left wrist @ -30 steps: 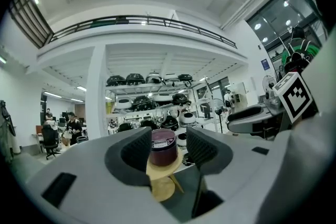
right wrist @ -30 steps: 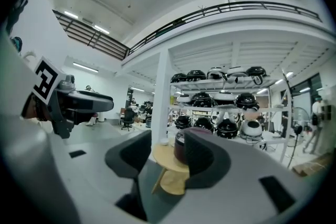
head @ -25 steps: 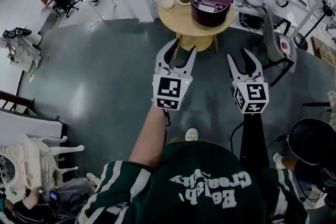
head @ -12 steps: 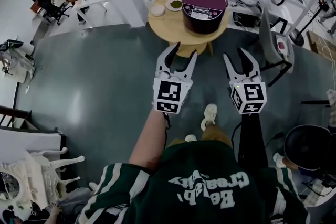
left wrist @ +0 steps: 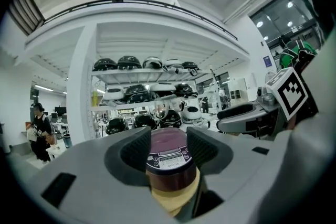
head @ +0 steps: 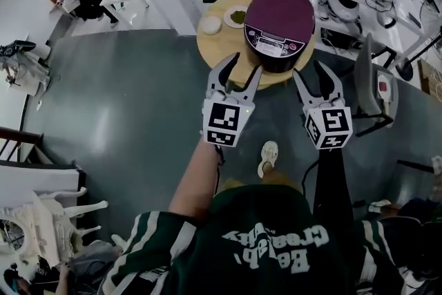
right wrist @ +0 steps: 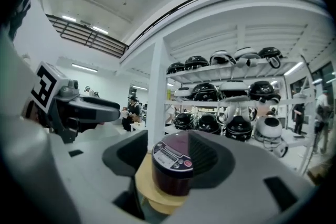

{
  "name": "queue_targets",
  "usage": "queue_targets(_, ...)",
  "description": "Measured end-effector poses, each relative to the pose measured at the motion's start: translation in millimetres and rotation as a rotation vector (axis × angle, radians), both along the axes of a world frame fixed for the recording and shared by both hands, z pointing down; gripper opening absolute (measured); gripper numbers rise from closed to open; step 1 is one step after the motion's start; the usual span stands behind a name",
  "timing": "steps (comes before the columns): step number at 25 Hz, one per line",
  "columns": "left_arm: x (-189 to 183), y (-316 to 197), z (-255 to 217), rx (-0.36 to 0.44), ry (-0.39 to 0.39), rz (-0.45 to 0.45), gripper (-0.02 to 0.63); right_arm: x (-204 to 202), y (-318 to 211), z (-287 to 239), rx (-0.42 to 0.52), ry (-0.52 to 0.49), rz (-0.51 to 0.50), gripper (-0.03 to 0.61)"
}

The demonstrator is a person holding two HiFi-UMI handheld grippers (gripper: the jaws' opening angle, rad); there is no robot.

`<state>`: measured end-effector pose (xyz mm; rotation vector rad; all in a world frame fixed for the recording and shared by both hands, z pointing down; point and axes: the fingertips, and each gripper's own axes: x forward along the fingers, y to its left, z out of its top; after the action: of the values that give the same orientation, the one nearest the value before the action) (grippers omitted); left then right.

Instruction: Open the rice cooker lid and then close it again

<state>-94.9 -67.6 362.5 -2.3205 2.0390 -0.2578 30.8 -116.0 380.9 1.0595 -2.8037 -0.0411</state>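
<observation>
Facing the shut purple rice cooker [head: 278, 27] on a round wooden table [head: 221, 45], the left gripper [head: 243, 69] gapes empty and the right gripper [head: 312, 76] is opening, also empty, seemingly for the lid.

The person has walked toward the round tabletop [head: 215, 50]. The purple rice cooker [head: 278, 21], well ahead of the fingers a second ago, now sits just beyond their tips. In the head view, the fingers of the left gripper [head: 240, 67] now overlap the tabletop's near edge. The right gripper [head: 314, 74] has drawn up near the cooker's right side, its fingers opening with nothing gripped between them. A white shoe [head: 267, 157] has stepped forward behind the grippers.
</observation>
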Motion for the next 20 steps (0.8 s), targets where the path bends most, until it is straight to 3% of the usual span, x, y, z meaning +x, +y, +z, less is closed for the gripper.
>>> queue_targets(10, -28.1, -134.7, 17.0, -0.018, -0.013, -0.040, 0.207, -48.7, -131.3, 22.1, -0.040, 0.042, -0.160, 0.247)
queue_targets(20, -44.7, -179.9, 40.5, -0.066, -0.020, -0.072, 0.209, -83.2, -154.7, 58.8, -0.110, 0.131, -0.324, 0.252)
